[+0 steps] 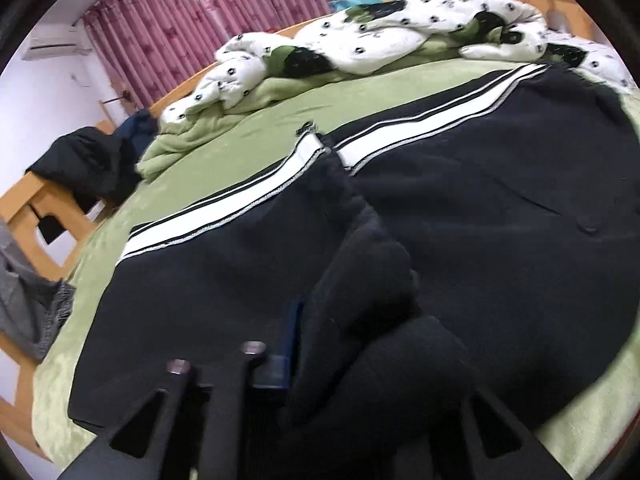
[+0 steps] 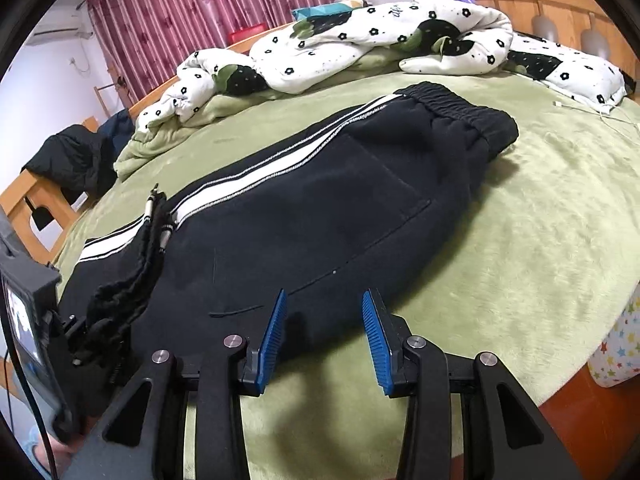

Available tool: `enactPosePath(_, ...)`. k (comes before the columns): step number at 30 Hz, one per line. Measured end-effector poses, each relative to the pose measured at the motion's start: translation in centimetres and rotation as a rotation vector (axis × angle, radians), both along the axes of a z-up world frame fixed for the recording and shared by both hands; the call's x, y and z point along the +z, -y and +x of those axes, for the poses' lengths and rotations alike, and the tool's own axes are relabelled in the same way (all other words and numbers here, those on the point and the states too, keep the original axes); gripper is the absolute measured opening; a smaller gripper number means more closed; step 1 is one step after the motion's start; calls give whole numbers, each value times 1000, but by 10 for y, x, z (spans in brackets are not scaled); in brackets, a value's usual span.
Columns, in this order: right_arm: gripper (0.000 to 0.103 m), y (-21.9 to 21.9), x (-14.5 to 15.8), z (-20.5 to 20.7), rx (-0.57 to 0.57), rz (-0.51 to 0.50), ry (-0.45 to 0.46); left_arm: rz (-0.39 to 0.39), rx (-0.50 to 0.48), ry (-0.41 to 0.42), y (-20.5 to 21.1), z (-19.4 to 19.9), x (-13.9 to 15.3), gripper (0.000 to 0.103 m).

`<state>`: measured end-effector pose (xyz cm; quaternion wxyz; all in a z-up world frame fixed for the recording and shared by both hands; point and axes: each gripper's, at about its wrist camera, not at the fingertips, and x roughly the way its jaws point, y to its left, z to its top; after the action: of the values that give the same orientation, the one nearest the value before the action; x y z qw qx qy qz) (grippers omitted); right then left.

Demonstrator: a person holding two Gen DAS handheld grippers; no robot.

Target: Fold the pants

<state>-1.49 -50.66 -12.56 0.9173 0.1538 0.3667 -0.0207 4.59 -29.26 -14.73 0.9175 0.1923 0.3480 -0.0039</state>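
Observation:
Black pants (image 2: 320,208) with white side stripes lie on the green bed, elastic waistband (image 2: 460,108) at the far right. They also fill the left wrist view (image 1: 460,220). My left gripper (image 1: 320,336) is shut on a bunched fold of the black pants (image 1: 360,280), which covers its right finger; it shows at the left of the right wrist view (image 2: 80,340). My right gripper (image 2: 324,336) is open with blue pads (image 2: 274,332), empty, at the pants' near edge.
A white flowered duvet (image 2: 360,44) is heaped at the bed's far side by the wooden headboard (image 2: 520,4). Dark clothes (image 2: 76,156) lie on the wooden bed frame at the left. A white cable (image 2: 600,114) lies on the green blanket (image 2: 540,240) at the right.

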Motion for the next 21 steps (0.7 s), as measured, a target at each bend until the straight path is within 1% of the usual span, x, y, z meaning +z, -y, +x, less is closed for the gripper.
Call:
enactPosePath(1,42,-2,0,0,7,-4,3,-35,-36,-27,-7,-5,8,39)
enactPosePath(2,44,-5,0,1,15,-7,5,-70,-58,-39,-16,-11,16,45)
enactPosePath(3,45,-7,0,3,22,-8,7,-115,-77,-47,-29,-18,26,60)
enactPosePath(4,45,-12,1,6,34,-8,9,-151,-89,-50,-39,-23,31,74)
enactPosePath(5,46,-15,2,8,43,-5,9,-195,-101,-46,-53,-31,38,76)
enactPosePath(6,47,-21,4,12,55,5,9,-239,-109,-37,-74,-41,45,76)
enactPosePath(8,47,-37,10,22,101,35,8,-279,-100,-29,-103,-54,47,77)
enactPosePath(9,47,-45,12,26,121,51,8,-293,-80,-19,-119,-61,47,77)
enactPosePath(11,52,-65,17,37,162,88,5,-322,-18,1,-154,-70,46,77)
enactPosePath(12,53,-76,20,44,184,113,2,-351,8,0,-172,-73,45,77)
enactPosePath(13,54,-87,21,51,204,134,-3,-401,29,-10,-193,-68,44,77)
enactPosePath(14,54,-102,22,61,230,156,-10,-428,51,-19,-209,-69,41,77)
enactPosePath(15,55,-111,22,67,240,162,-15,-435,93,-26,-227,-71,38,77)
enactPosePath(16,57,-122,21,75,250,161,-24,-434,110,-27,-239,-73,34,77)
enactPosePath(18,57,-145,13,94,272,143,-55,-432,115,-35,-259,-80,26,77)
enactPosePath(20,57,-162,-5,110,285,132,-115,-418,124,-53,-271,-82,16,77)
enactPosePath(21,56,-168,-13,114,285,126,-137,-410,142,-44,-277,-85,12,77)
